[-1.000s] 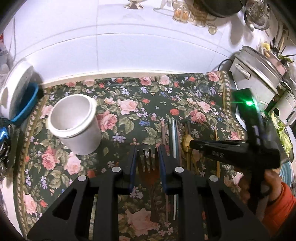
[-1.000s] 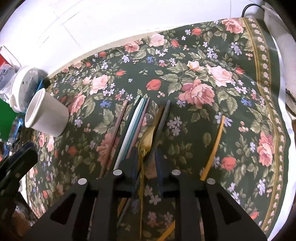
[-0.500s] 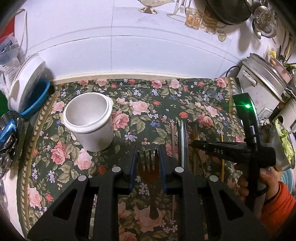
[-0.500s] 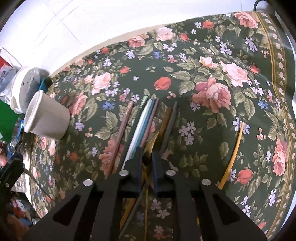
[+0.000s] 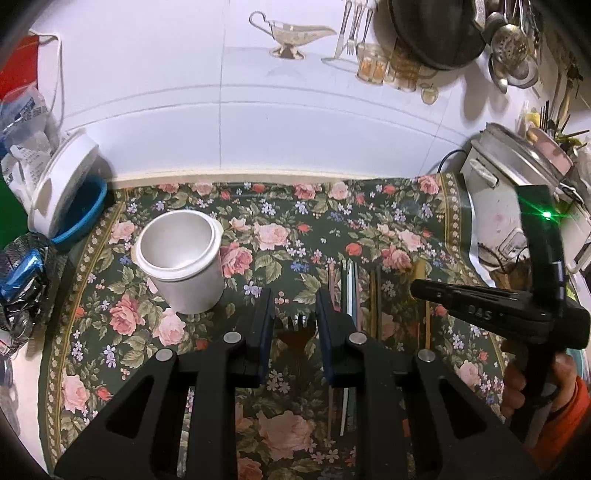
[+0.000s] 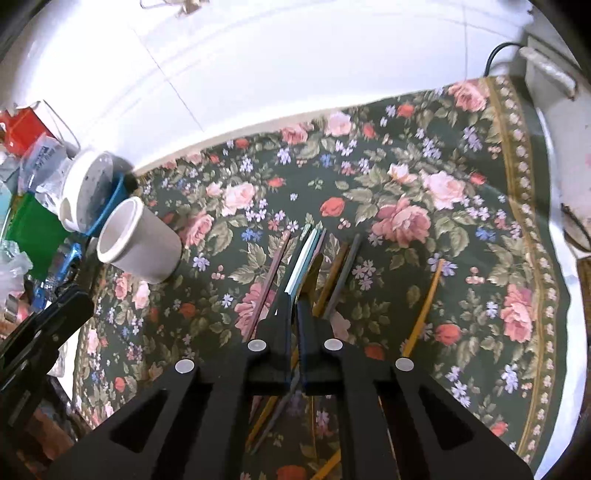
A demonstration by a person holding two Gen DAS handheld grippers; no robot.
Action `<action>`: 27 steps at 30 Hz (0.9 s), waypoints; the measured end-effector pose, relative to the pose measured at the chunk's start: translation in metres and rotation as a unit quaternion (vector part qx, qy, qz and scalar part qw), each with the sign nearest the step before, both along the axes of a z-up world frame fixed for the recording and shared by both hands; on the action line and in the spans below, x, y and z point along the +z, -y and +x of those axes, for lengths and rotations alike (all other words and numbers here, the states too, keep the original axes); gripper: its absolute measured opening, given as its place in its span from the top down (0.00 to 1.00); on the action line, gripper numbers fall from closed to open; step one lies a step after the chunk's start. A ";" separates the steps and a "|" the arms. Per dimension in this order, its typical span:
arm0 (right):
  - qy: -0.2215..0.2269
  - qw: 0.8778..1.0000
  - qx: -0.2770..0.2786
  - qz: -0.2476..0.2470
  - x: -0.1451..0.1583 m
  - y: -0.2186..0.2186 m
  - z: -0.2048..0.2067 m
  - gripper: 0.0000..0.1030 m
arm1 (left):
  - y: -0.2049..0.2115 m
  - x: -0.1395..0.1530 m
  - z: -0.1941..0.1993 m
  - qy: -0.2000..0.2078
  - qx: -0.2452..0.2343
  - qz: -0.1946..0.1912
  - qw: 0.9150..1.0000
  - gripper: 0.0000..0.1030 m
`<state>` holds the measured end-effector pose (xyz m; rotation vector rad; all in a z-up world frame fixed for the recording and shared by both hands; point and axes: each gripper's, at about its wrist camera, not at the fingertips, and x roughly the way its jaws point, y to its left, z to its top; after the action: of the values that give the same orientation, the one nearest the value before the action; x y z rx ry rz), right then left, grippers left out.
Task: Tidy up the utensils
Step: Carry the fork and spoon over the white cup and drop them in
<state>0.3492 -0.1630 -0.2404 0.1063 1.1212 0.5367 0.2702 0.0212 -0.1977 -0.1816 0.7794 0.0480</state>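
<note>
The left gripper [image 5: 294, 295] pinches a dark fork [image 5: 295, 334] by its neck, tines pointing away, held clear above the near middle of the floral cloth [image 5: 280, 229]. Only this view shows the hand [image 5: 517, 380] and orange sleeve [image 5: 565, 417] at the near right, gripping the other tool's handle from the side. The right gripper [image 6: 294, 301] has its jaws nearly pressed together; they have just been closing, and a thin gold spoon [image 6: 314, 271] sits nipped between them, its bowl sticking out past the tips. The right camera alone lays out what lies under that spoon: a row of sticks [image 6: 308, 253] side by side at the middle of the cloth - pink, pale green, brown, grey - and one orange stick [image 6: 424, 302] apart toward the right edge. From the left camera most of that row is hidden behind the fingers. Farther off, a white cup [image 5: 184, 266] stands upright toward the far left corner of the cloth, and nothing can be seen inside it. Past the left edge a white tub [image 5: 62, 184] leans in a blue bowl [image 5: 83, 218]. At the far right corner stands a rice cooker [image 5: 498, 206], and only the left view reaches the wall above it, where a pan [image 5: 436, 33] and ladles [image 5: 509, 48] hang.
</note>
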 end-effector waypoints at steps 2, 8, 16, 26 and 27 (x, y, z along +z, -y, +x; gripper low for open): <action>0.011 1.000 -0.002 0.006 0.010 0.004 -0.005 0.98 | 0.000 0.005 -0.003 0.009 0.004 0.000 1.000 0.79; 0.048 0.999 -0.006 0.019 0.036 0.007 -0.016 0.98 | -0.003 0.023 -0.011 0.037 0.014 0.001 0.999 0.79; 0.086 0.995 0.015 0.042 0.075 -0.008 -0.020 0.98 | -0.016 0.049 -0.017 0.062 0.029 0.008 0.998 0.79; 0.141 0.985 0.053 0.081 0.128 -0.051 -0.019 0.98 | -0.055 0.087 -0.011 0.090 0.049 0.021 0.995 0.79; 0.146 0.984 0.057 0.085 0.133 -0.056 -0.019 0.98 | -0.061 0.092 -0.010 0.094 0.051 0.024 0.994 0.79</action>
<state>0.3306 -0.1070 -0.1072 0.1077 0.7983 0.7255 0.2605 0.0818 -0.1058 -0.1772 0.5802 0.1448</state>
